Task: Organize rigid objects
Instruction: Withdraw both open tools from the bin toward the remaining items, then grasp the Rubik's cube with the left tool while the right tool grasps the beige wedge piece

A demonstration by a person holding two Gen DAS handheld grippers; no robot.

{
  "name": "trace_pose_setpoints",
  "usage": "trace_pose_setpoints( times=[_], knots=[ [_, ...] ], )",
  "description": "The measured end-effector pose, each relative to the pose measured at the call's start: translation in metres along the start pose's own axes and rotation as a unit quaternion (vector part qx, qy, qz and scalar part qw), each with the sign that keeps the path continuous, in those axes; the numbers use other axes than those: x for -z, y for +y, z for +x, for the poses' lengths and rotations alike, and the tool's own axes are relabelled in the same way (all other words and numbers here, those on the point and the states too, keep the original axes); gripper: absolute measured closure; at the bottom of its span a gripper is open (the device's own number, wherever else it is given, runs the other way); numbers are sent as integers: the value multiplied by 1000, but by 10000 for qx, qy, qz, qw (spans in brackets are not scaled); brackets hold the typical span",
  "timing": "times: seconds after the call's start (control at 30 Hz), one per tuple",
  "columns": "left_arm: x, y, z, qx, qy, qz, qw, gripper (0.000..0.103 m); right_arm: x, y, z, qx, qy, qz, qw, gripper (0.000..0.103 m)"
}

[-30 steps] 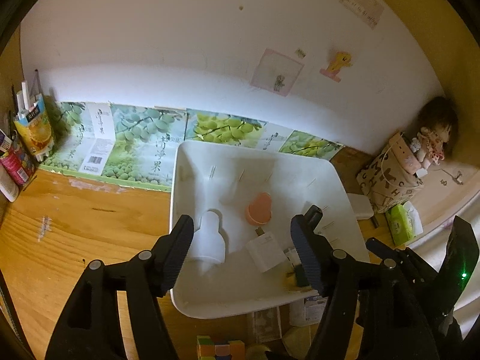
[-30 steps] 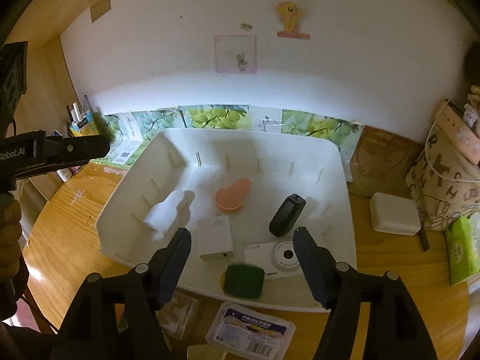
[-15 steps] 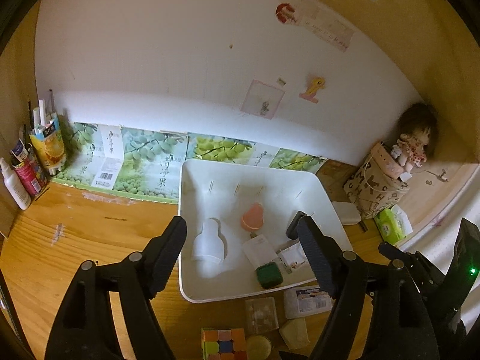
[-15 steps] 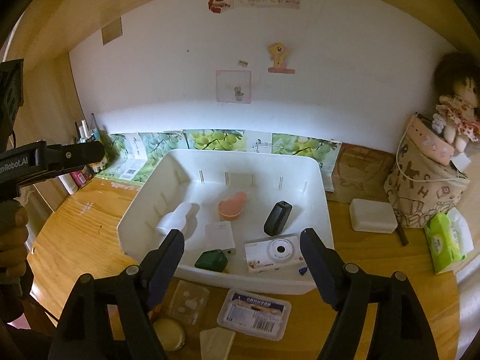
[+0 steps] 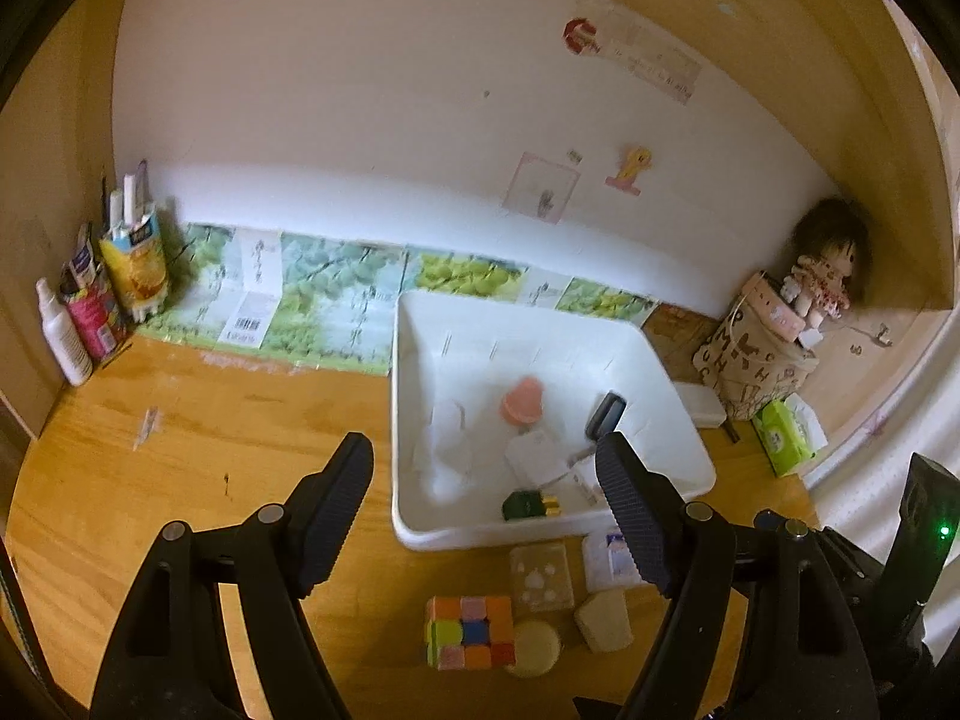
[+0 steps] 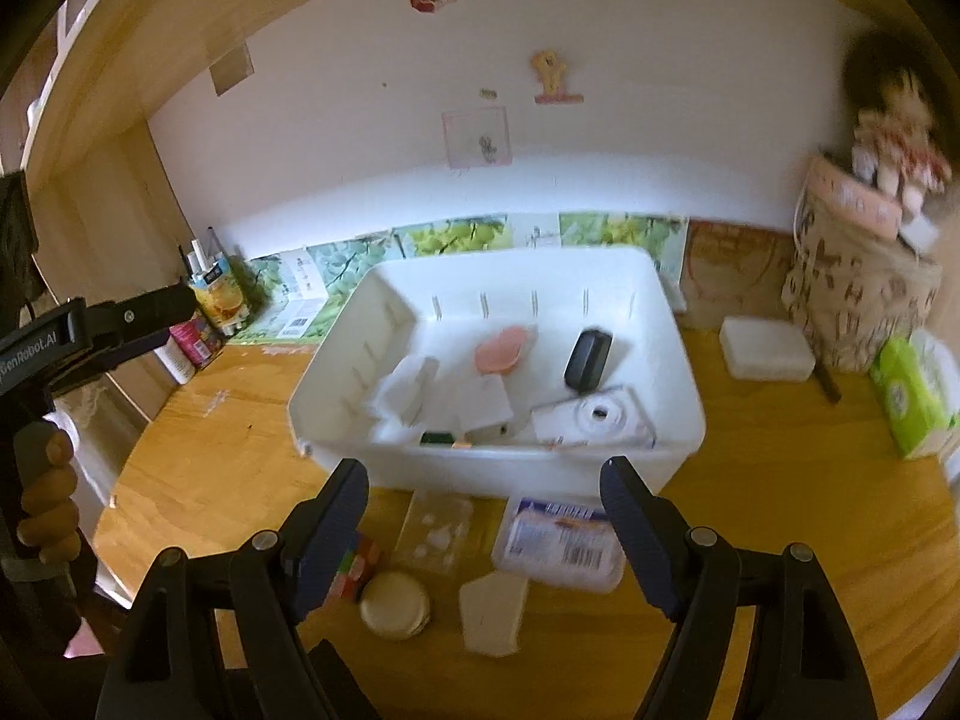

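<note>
A white bin (image 5: 684, 420) (image 6: 510, 468) stands on the wooden desk. It holds a white bottle (image 6: 405, 390), a pink case (image 6: 503, 348), a black device (image 6: 588, 359), a white camera (image 6: 600, 417), a white box (image 5: 534, 457) and a green item (image 5: 522, 505). In front of the bin lie a colour cube (image 5: 471, 631), a clear tray (image 6: 437, 531), a labelled box (image 6: 561, 540), a round tin (image 6: 395, 605) and a pale block (image 6: 493, 615). My left gripper (image 5: 485, 510) and right gripper (image 6: 485, 531) are open and empty, held back above these loose items.
Bottles and a carton (image 5: 129, 264) stand at the far left by the wall. A patterned bag with a doll (image 6: 864, 276), a white case (image 6: 765, 349) and a green tissue pack (image 6: 912, 399) sit to the right of the bin.
Both grippers have pulled back and up from the bin, so more of the desk and the loose items in front of the bin show. Both stay open.
</note>
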State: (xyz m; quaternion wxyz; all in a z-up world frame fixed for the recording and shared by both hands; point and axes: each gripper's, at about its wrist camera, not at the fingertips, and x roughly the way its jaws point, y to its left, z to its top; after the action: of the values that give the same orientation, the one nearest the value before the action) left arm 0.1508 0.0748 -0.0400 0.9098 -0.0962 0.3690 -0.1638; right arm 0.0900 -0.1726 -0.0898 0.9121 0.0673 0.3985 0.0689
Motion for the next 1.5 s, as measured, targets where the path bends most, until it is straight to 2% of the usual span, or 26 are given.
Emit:
trace_pose_setpoints(
  times=[0.23,0.4,0.7,0.93,1.17,1.3,1.5],
  knots=[
    [19,-3,7,-165,419,261,9986,23,26,-9,8,-79,341,464,9983,23],
    [31,-7,15,-138,715,389,9966,23,42,-12,12,-41,555,617,9965,23],
    [52,-16,42,-259,1517,658,9859,23,69,-17,31,99,1116,742,9909,23],
    [68,-19,69,-407,2271,759,9700,23,85,-16,50,170,1545,704,9853,23],
    [85,-17,101,-505,3124,691,9461,23,89,-12,71,214,1886,595,9800,23],
    [88,-14,113,-493,3427,562,9365,23,87,-11,81,292,2054,467,9771,23],
    [92,-10,127,-525,3704,420,9265,23,86,-10,95,391,2299,279,9720,23]
  ],
)
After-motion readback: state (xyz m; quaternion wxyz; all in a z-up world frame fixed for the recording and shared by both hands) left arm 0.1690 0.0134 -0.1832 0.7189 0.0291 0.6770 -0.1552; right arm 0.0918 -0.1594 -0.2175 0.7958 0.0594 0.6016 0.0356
